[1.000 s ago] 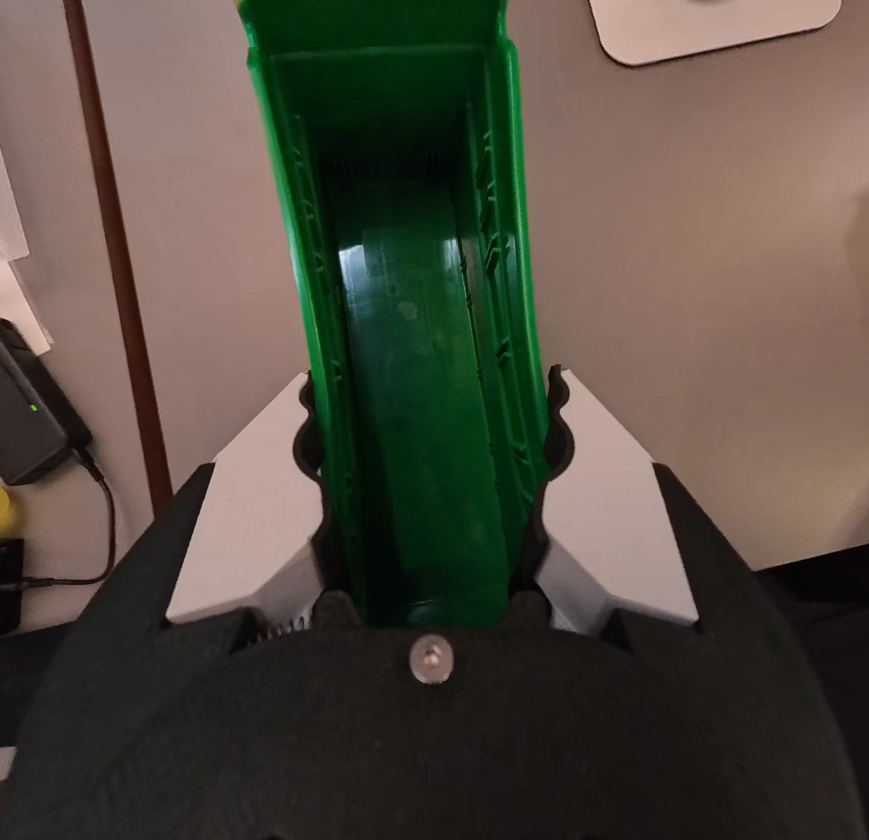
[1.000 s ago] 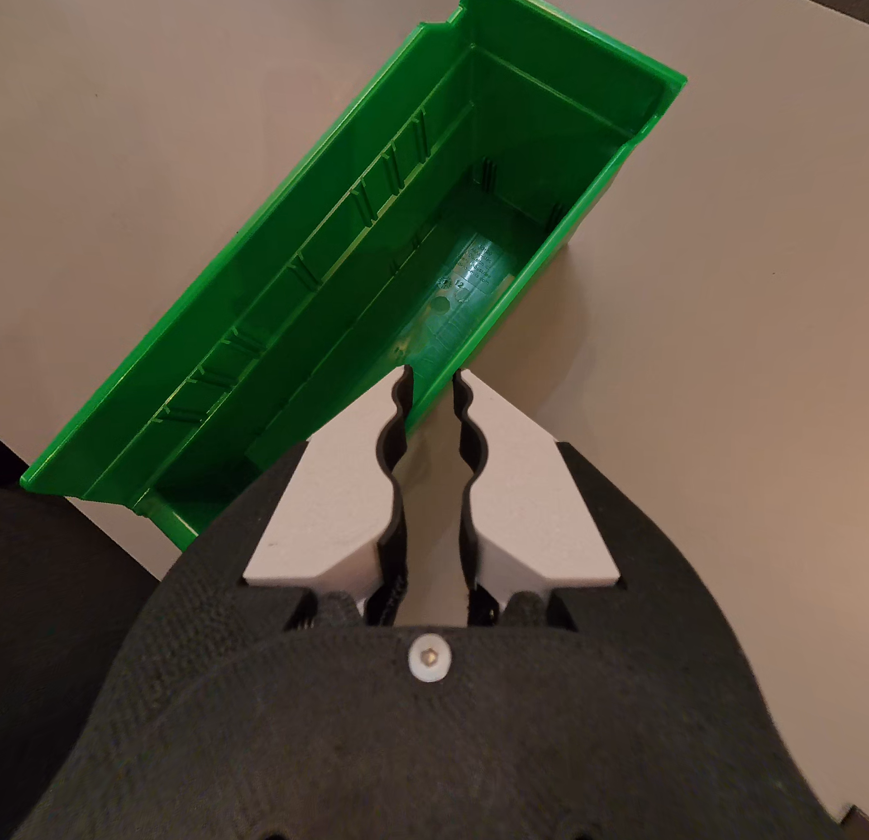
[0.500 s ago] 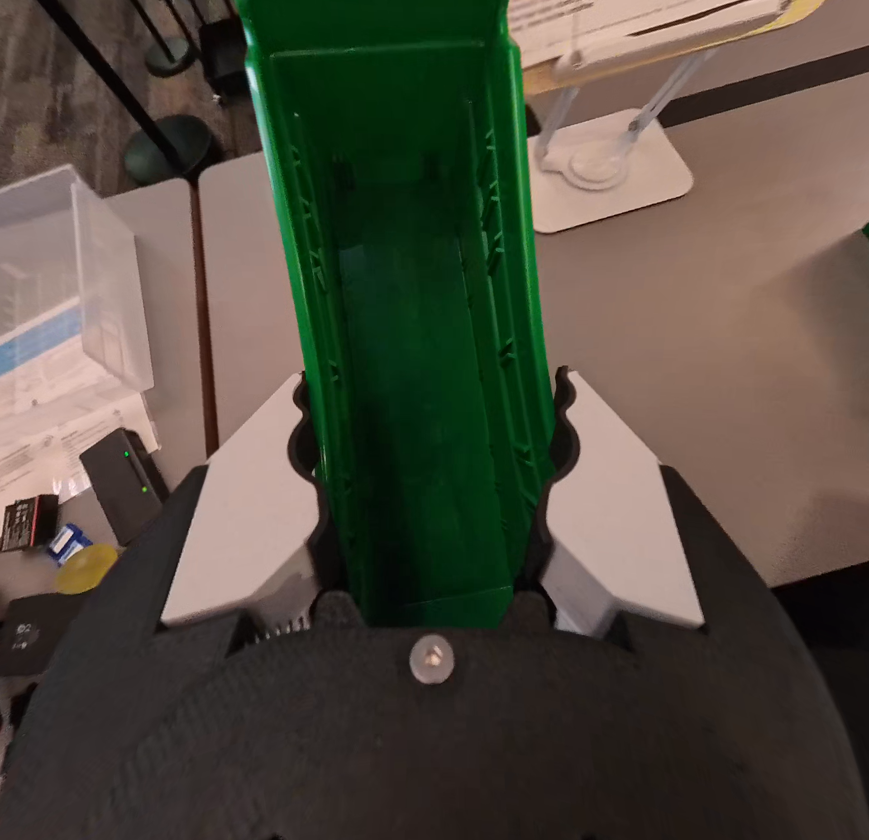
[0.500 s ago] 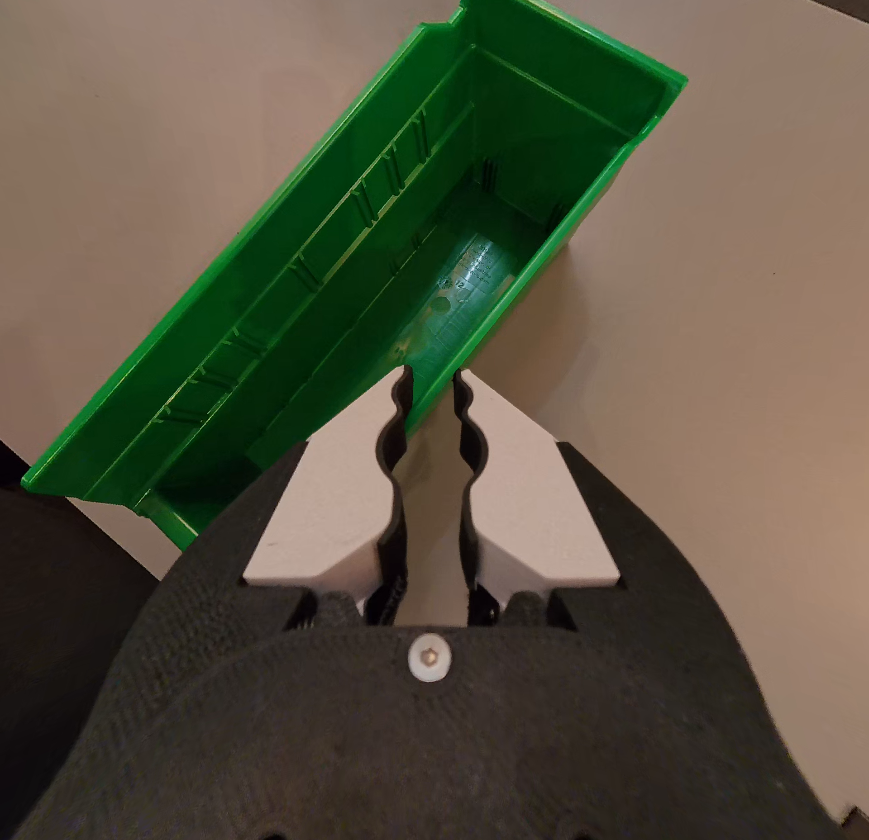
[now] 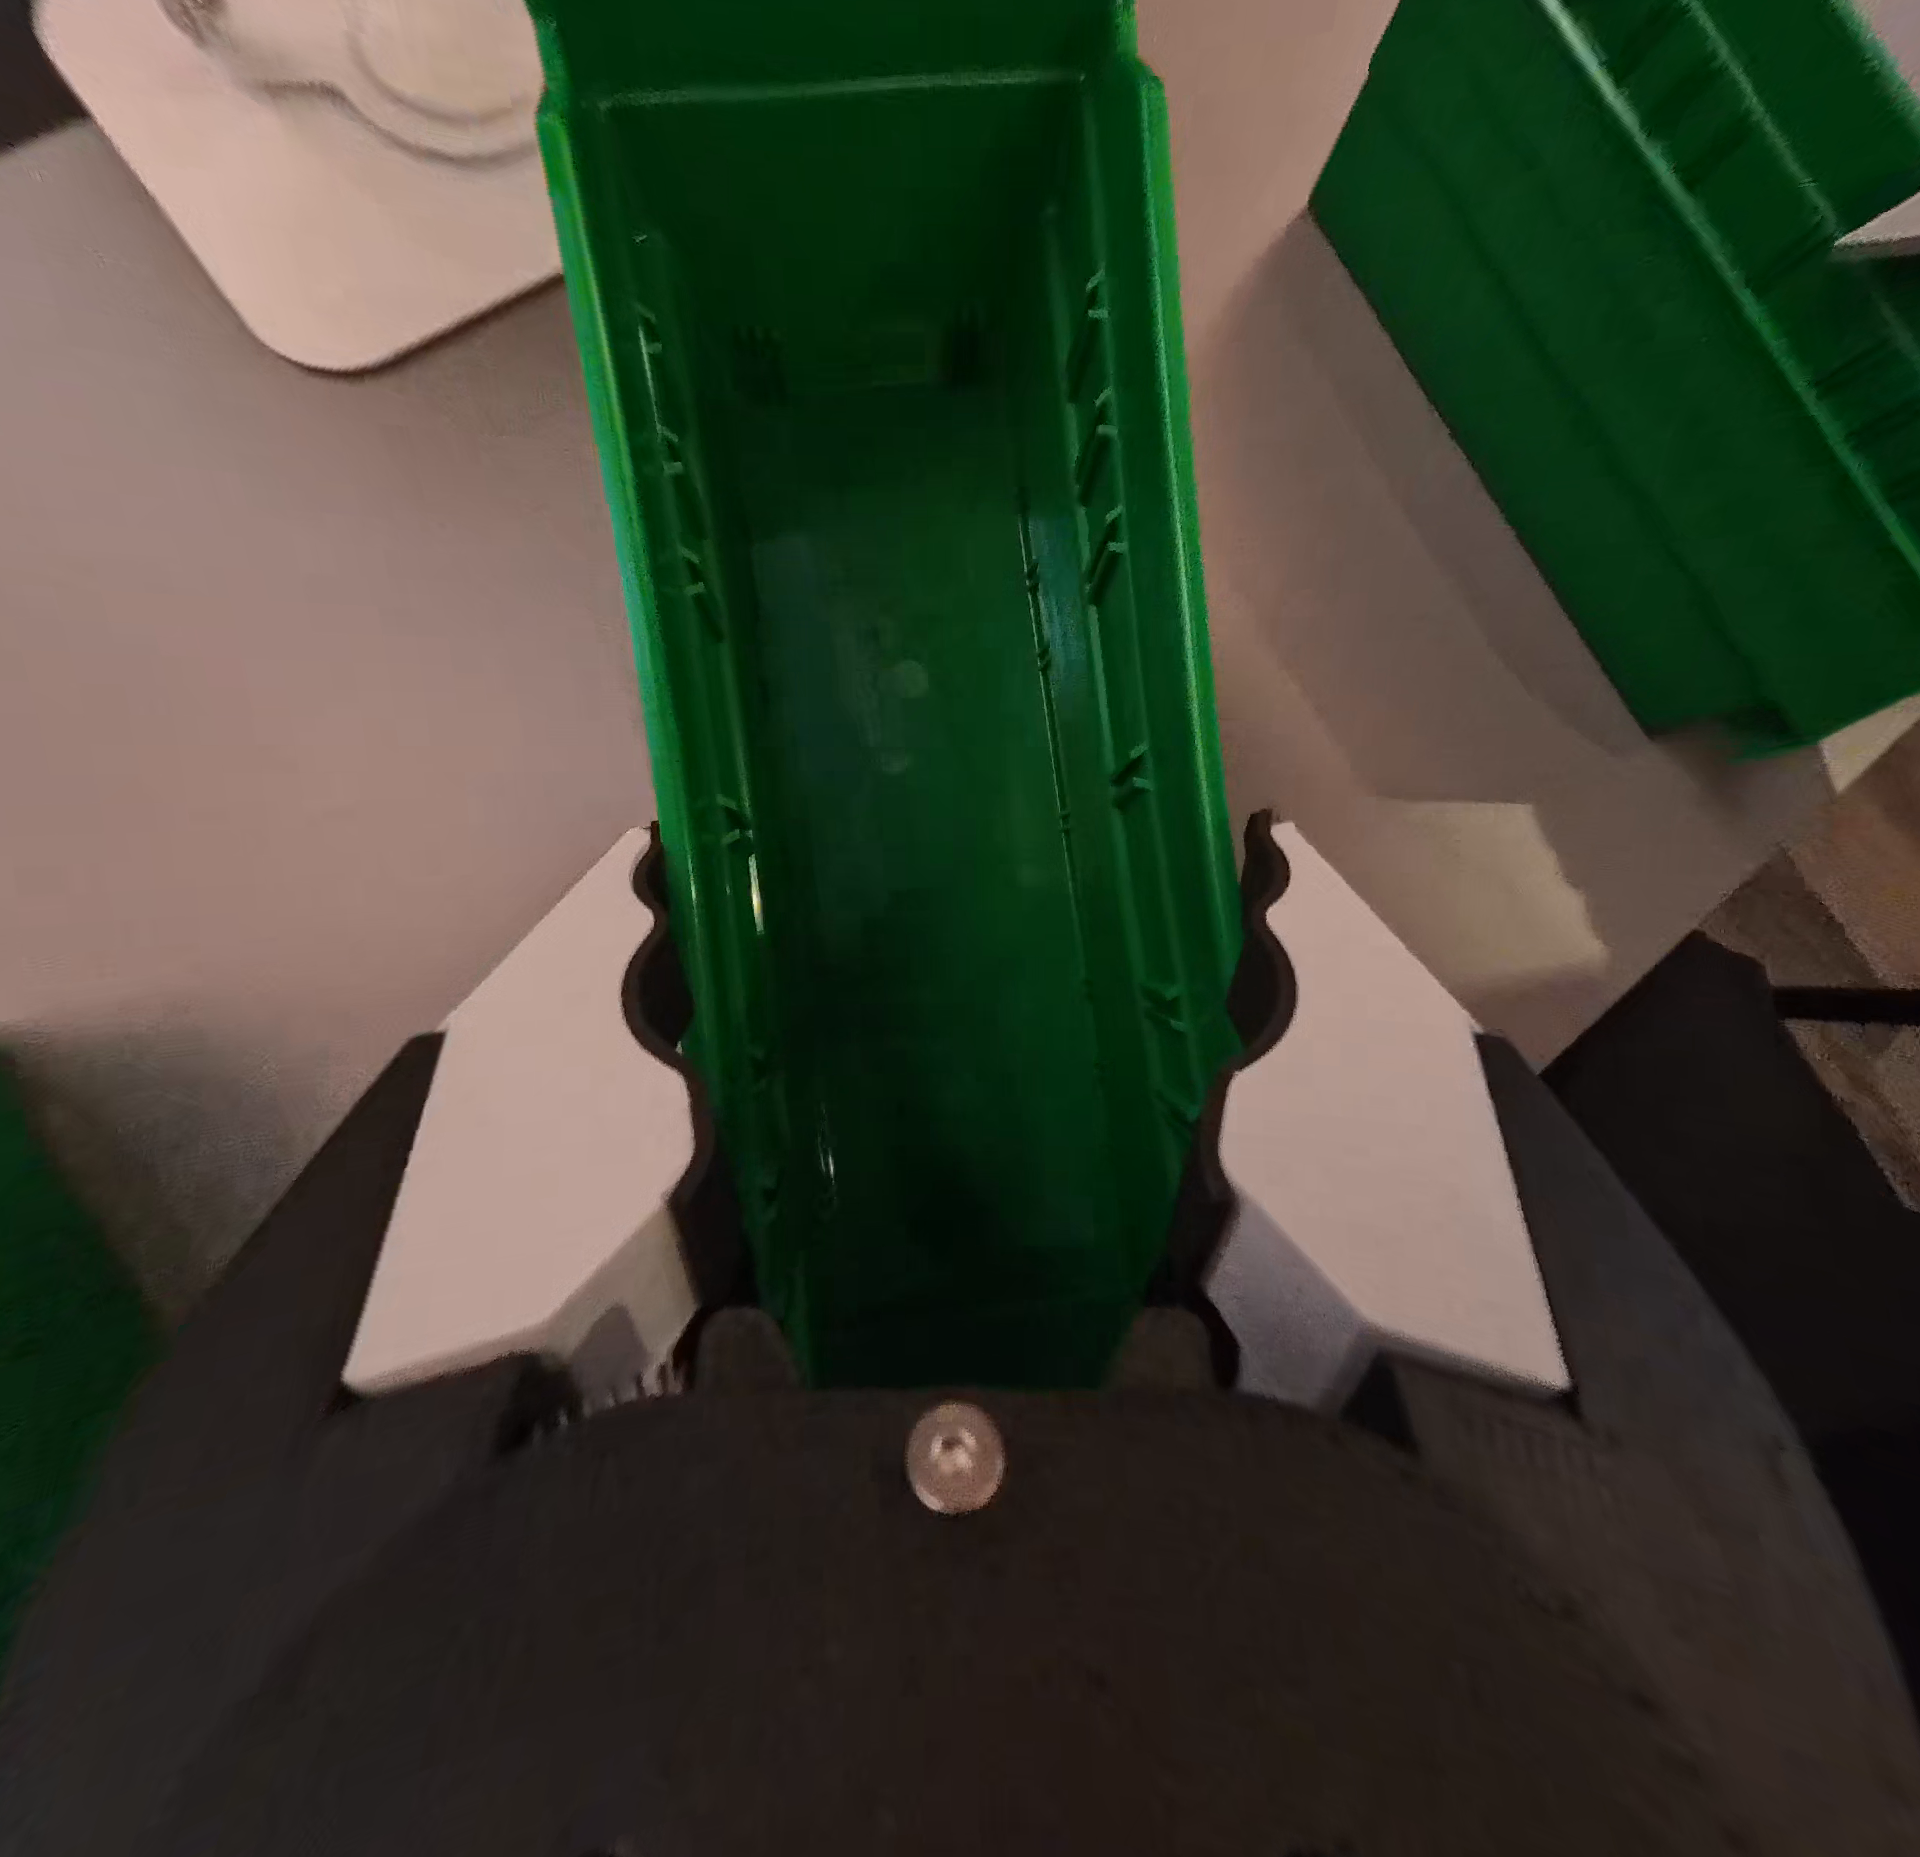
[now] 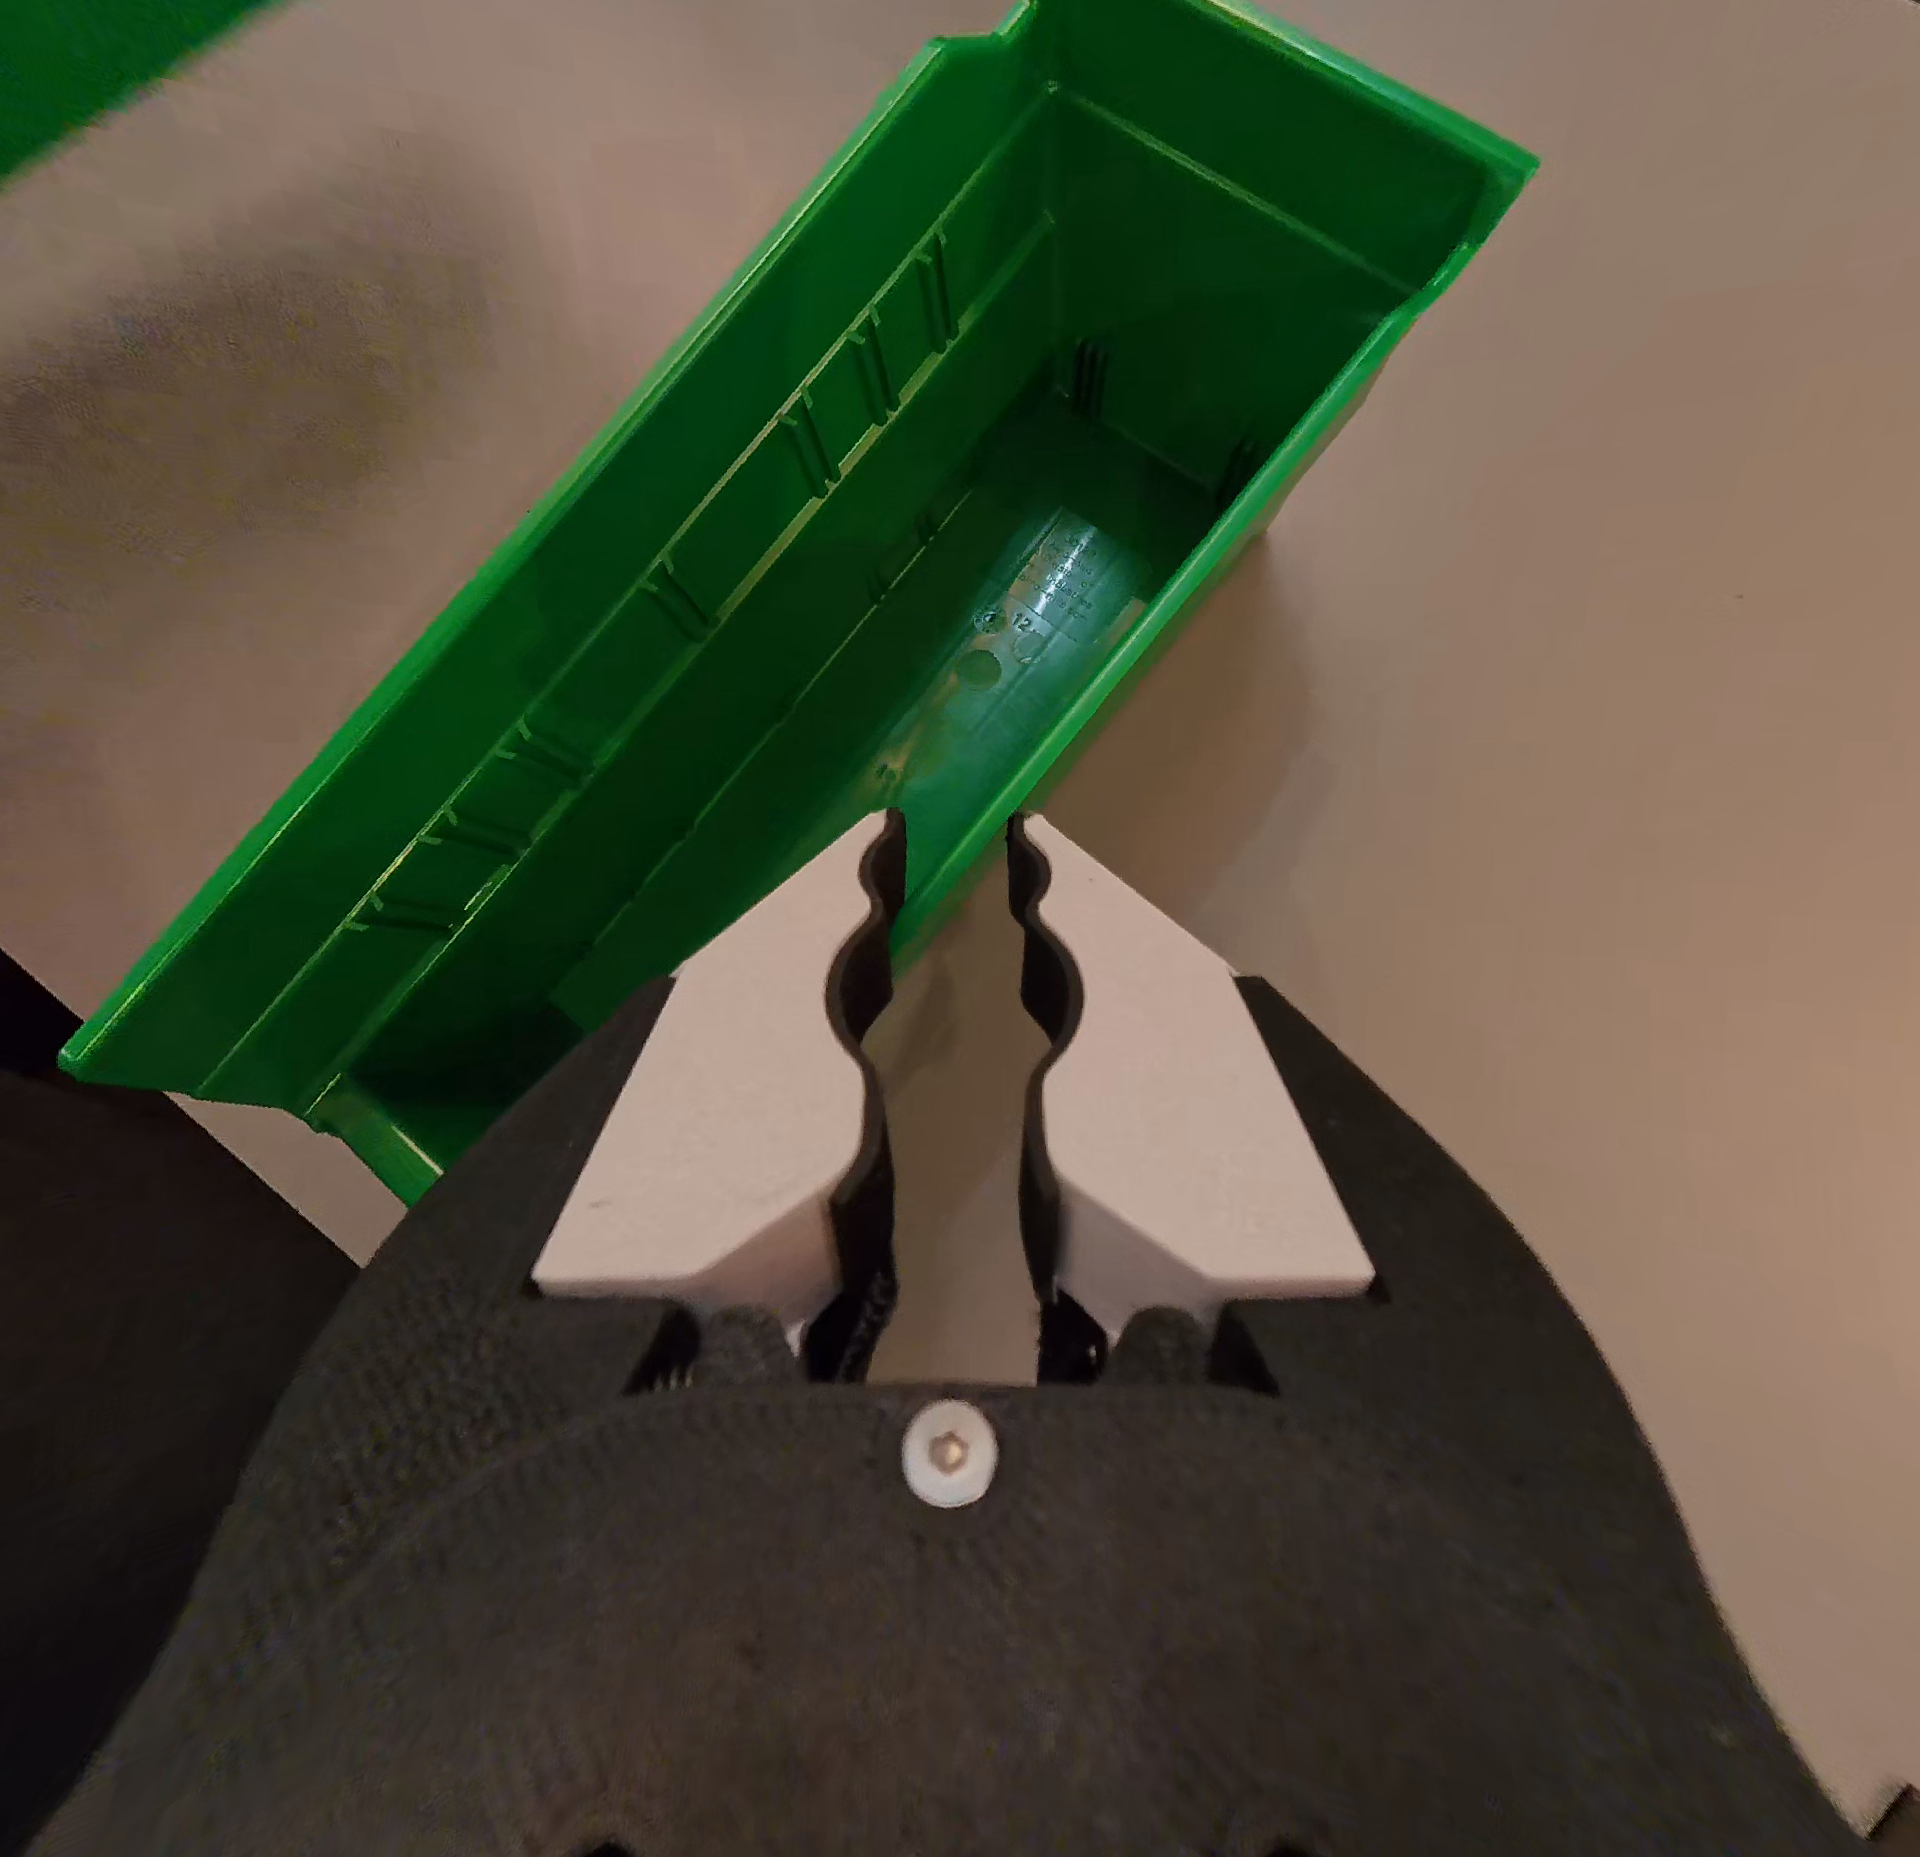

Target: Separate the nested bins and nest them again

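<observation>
Left gripper (image 5: 951,976): closed across the full width of a long, narrow green plastic bin (image 5: 894,612), wavy black pads (image 5: 652,976) pressed against both outer side walls near the bin's near end. Carried clear of the table, long axis running straight away from the gripper toward the far side, open top facing the camera. Interior empty.

Right gripper (image 6: 956,934): jaws narrowly parted, a slim gap between them. Straddling the near side wall of a second green plastic bin (image 6: 810,560), the left pad (image 6: 868,934) inside that wall, the other outside. Actual contact with the wall not resolvable (looks like a loose bracing hold, not a clamp). Second bin resting on the beige tabletop (image 6: 1558,768), open side up, long axis slanting from near left to far right, near-left end overhanging the table edge slightly.

In the left wrist view, the second bin (image 5: 1621,353) seen at far right of the carried one, outer wall showing, the two well apart. White rounded-corner stand base (image 5: 260,197) at far left, out of the way.

Judgement: bins separated; re-nesting stage under way. Key relation for the coming move: resting bin lies to the right of the carried bin, and the two long axes are not parallel (carried one straight ahead, resting one on the diagonal). Needs rightward travel plus a yaw to match axes, then a level descent into the open top. Left gripper the carrier; right the steadier. Risk: skewed entry catching on the internal ribs.
</observation>
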Available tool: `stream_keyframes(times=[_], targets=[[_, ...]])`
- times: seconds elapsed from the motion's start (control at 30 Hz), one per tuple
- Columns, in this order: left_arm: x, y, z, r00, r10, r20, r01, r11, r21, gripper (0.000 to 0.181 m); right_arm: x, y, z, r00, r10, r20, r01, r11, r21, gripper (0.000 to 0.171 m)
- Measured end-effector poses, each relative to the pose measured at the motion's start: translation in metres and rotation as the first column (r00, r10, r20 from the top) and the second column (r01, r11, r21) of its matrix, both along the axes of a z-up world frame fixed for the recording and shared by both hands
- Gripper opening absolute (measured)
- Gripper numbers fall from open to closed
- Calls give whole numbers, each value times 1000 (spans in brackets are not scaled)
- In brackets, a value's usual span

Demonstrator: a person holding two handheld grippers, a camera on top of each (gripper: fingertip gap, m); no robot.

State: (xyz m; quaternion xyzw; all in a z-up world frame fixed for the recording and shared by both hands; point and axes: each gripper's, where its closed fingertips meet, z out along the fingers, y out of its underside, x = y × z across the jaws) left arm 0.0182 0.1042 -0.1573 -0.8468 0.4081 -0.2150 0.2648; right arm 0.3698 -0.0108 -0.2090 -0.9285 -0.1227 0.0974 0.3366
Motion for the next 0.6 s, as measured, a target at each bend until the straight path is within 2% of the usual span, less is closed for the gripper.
stream_keyframes(times=[0.1,0.23,0.37,0.5,0.6], targets=[[17,-5,-35,999,-9,-51,6,999,-42,109,-2,0,-1,1000,4,-8,-4,1000,-10,19],[38,-11,-58,998,19,-67,-23,998,-57,116,-2,-1,-1,1000,3,-20,-3,1000,-13,19],[67,-16,-60,997,36,-67,-38,999,-21,122,-3,-1,-1,1000,5,-17,-6,1000,-15,19],[99,-27,-45,996,46,72,-42,997,-61,133,-4,-2,-1,1000,8,-18,-9,1000,-17,19],[101,-40,-29,992,-23,126,36,994,-101,134,-5,-3,-2,1000,12,-17,-12,1000,-17,19]])
